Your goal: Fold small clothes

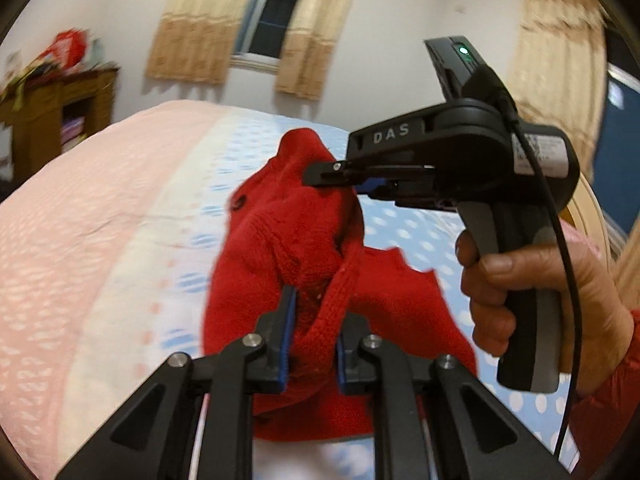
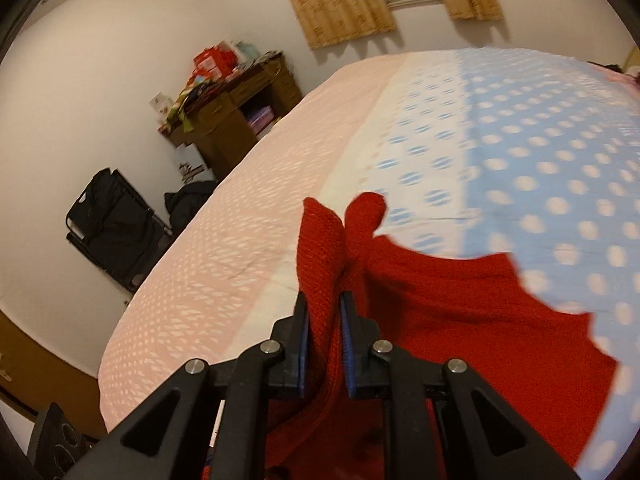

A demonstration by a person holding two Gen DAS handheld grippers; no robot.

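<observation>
In the left wrist view we see our left gripper (image 1: 314, 320) at six o'clock, its blue-lined fingers (image 1: 289, 340) drawn in close and pinching a ribbed edge of the red knit garment (image 1: 280, 248), which hangs bunched in the middle of the picture above the bed (image 1: 100, 220). Out at three o'clock a hand (image 1: 540, 292) grips the handle of our right gripper (image 1: 320, 174); its tips point toward nine o'clock and bite into the upper part of the same garment — the jaws look pressed together on the cloth. In the right wrist view our right gripper (image 2: 324, 320) sits at six o'clock, its fingers (image 2: 347, 336) narrowed onto a fold of the red knit garment (image 2: 460, 300) that stands up between them; the rest of the cloth spreads away toward four o'clock, over the blue dotted part of the bed (image 2: 540, 140). A wooden desk (image 2: 236, 108) stands against the wall at eleven o'clock.
</observation>
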